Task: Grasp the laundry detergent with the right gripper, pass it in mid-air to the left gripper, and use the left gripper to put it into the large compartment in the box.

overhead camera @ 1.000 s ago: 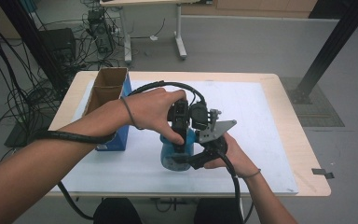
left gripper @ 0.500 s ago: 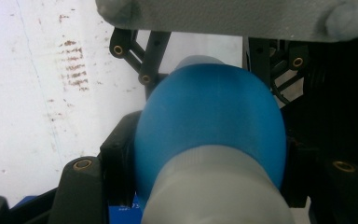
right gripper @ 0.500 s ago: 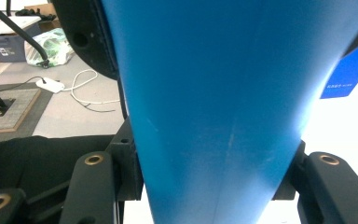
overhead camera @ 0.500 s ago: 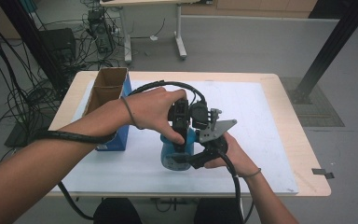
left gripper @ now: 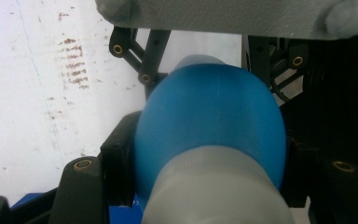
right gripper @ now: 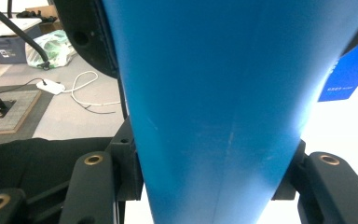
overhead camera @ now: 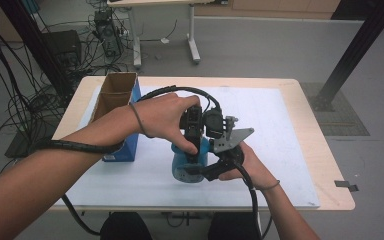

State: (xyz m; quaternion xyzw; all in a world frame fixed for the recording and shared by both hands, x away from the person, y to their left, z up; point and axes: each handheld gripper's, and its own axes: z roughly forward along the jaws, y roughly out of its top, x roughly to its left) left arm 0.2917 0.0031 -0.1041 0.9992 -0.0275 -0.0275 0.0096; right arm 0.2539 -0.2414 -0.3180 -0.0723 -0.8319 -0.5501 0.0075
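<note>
Both my tongs clamp one blue bottle [overhead camera: 190, 162] on the worktop [overhead camera: 290, 125] — left tongs [left gripper: 209, 154] at its rounded end, right tongs [right gripper: 209, 182] around its body.

table [overhead camera: 325, 165]: light wood, white sheet [overhead camera: 280, 130] covering most of its top | open cardboard box [overhead camera: 114, 95] with blue side: far left on table | floor: tangled cables [overhead camera: 10, 115] left, second table's legs [overhead camera: 192, 35] far

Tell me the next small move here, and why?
Probably twist the blue bottle apart: the left gripper is clamped on its top, the right gripper on its lower body, and it stands on the white mat.
</note>
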